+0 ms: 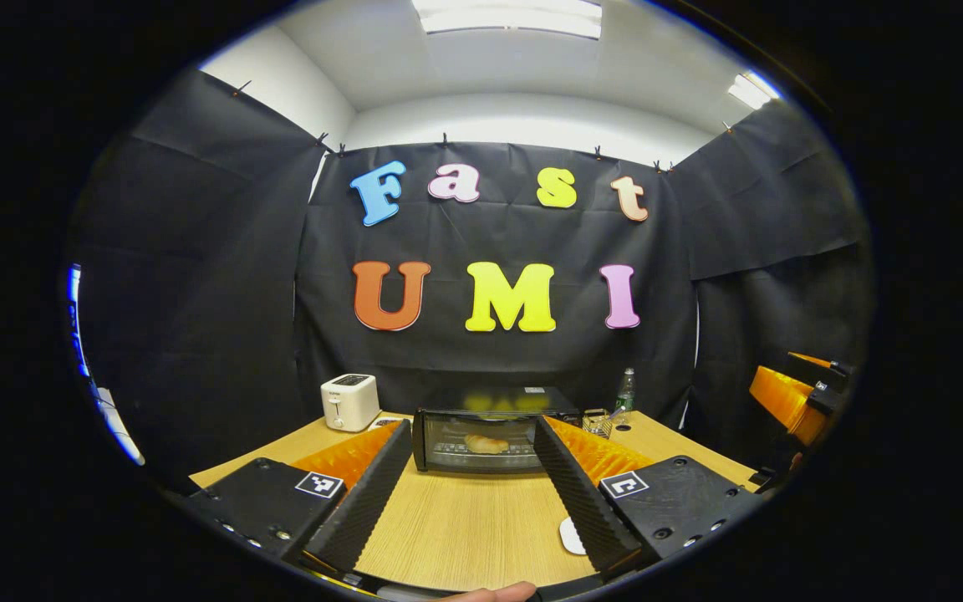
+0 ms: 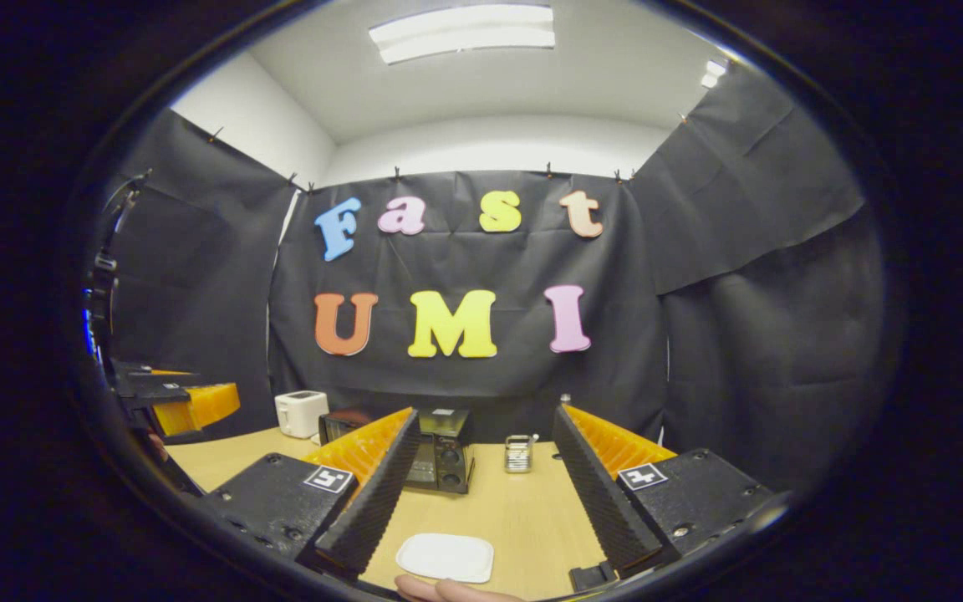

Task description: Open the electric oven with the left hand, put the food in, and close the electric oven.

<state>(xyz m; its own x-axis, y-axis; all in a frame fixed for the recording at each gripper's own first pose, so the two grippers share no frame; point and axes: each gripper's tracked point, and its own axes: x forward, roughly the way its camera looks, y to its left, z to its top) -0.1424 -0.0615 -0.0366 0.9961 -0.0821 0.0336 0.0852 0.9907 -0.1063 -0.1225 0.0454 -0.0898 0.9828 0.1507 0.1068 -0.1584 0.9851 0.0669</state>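
The black electric oven (image 1: 481,415) stands at the back of the wooden table (image 1: 465,518), its glass door up and closed. Through the glass I see a pale piece of food (image 1: 486,443) on the rack inside. My left gripper (image 1: 473,426) is held open well short of the oven, nothing between its fingers. In the right gripper view the oven (image 2: 441,458) sits left of centre, partly behind a finger. My right gripper (image 2: 486,411) is open and empty, above an empty white plate (image 2: 445,557).
A white toaster (image 1: 349,401) stands left of the oven; a green bottle (image 1: 625,391) and a small glass holder (image 1: 597,422) stand to its right. The right gripper's orange body (image 1: 795,393) shows at the far right. Black cloth walls enclose the table.
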